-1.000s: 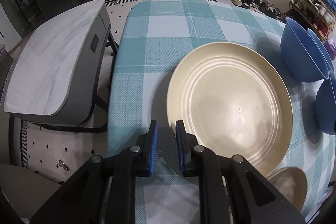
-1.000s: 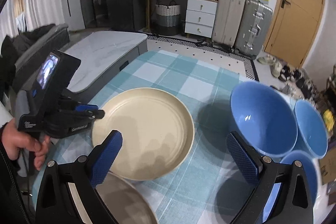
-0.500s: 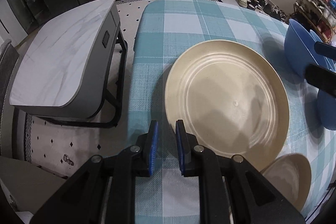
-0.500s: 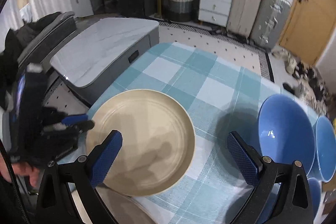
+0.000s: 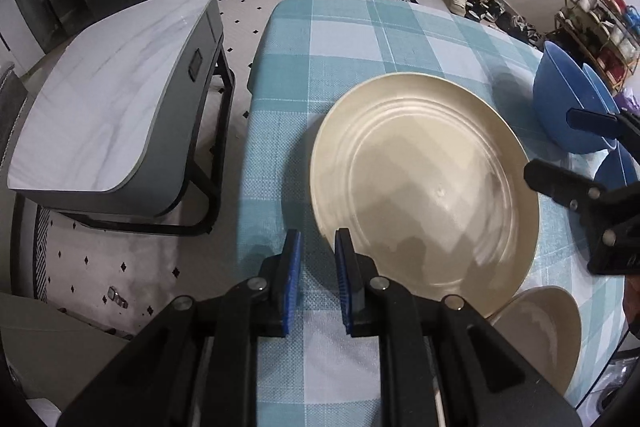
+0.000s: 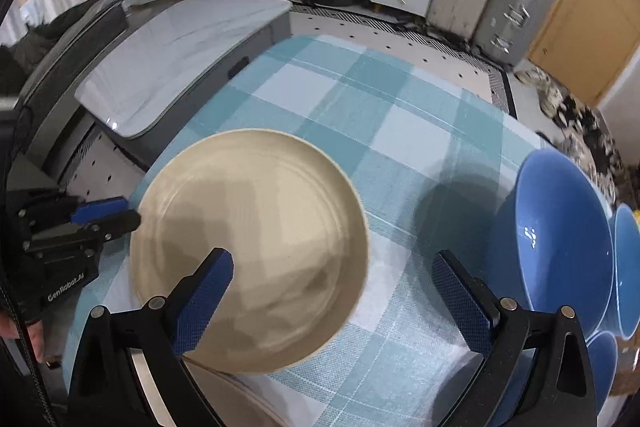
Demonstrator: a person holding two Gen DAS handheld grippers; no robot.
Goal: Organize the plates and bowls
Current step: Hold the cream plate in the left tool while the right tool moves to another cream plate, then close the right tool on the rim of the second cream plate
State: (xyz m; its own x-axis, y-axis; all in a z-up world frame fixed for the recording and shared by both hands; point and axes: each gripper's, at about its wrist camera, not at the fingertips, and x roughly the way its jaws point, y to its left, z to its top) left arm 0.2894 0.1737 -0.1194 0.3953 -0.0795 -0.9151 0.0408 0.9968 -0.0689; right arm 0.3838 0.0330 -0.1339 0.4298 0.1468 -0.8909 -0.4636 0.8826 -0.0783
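On the floor at far left, beside the table, stands a low grey side table with a marble-look top, clear of the checked tablecloth.

Left gripper: positioned over the cloth at the table's left edge, pointing steeply down. Its 2 blue pads stand nearly together with only a narrow gap and nothing between them. The right-hand pad sits just beside the near-left rim of the large cream plate; whether it touches the rim cannot be told.

Large cream plate: lies flat on the cloth, near the table's left edge, empty. In the right wrist view the same plate lies partly under the right gripper's left finger.

Small cream dish: at the near edge of the table, its rim tucked against or under the large plate's near-right rim; which one cannot be told.

Right gripper: jaws wide apart, holding nothing, hovering over the plate's right rim and the bare cloth beside it.

3 blue bowls at the right of the table: 1 large blue bowl, a second bowl just beside it at the frame edge, and a third bowl nearer the camera. All are apart from the cream plate.
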